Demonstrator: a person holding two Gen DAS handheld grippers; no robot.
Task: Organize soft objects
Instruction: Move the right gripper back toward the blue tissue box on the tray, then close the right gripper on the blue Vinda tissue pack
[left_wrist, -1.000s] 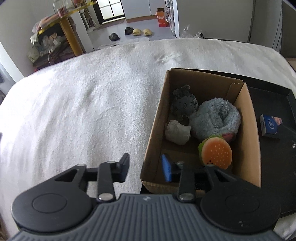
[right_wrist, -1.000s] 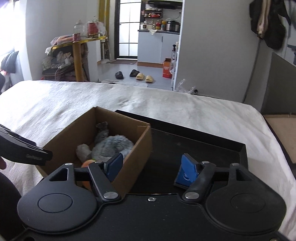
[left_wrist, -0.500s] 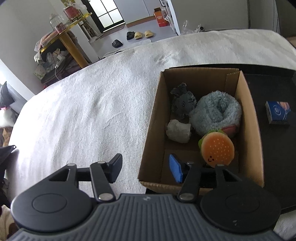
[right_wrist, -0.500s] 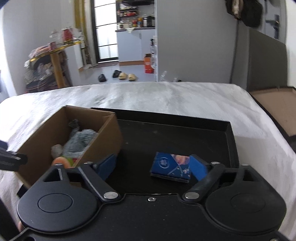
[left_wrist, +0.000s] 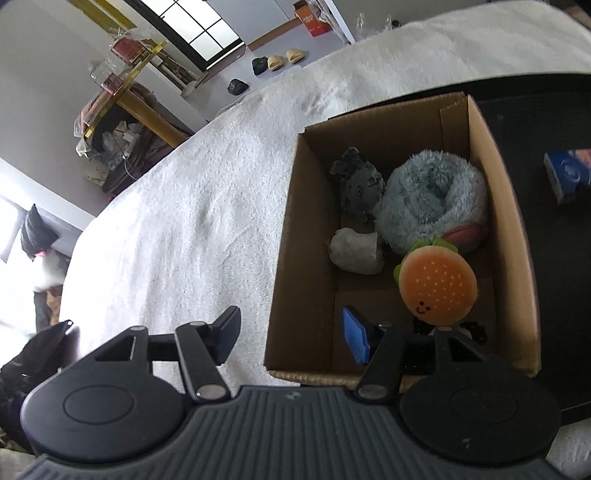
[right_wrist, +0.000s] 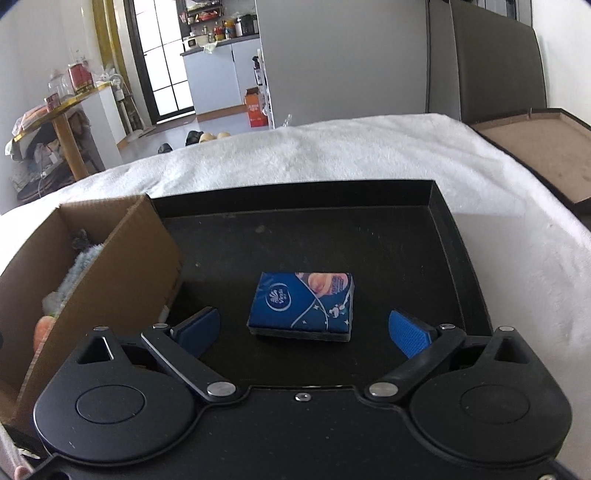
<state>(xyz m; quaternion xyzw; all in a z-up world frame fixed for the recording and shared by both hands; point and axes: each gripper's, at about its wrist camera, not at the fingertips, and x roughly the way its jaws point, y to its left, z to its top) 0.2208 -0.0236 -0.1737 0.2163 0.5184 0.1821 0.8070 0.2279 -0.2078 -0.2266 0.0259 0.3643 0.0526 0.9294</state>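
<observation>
While right tool (right_wrist: 302, 333) spread, tissue pack (right_wrist: 301, 304) lies between fingertips, untouched.

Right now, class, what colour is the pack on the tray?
Mostly dark blue, with a white logo; the pack shows best in the right wrist view.

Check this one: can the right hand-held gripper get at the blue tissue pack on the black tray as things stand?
Probably yes. The right hand-held gripper is open, with the blue tissue pack lying flat just ahead between its fingers. Nothing sits between them on the black tray; the cardboard box stands off to the left.
</observation>
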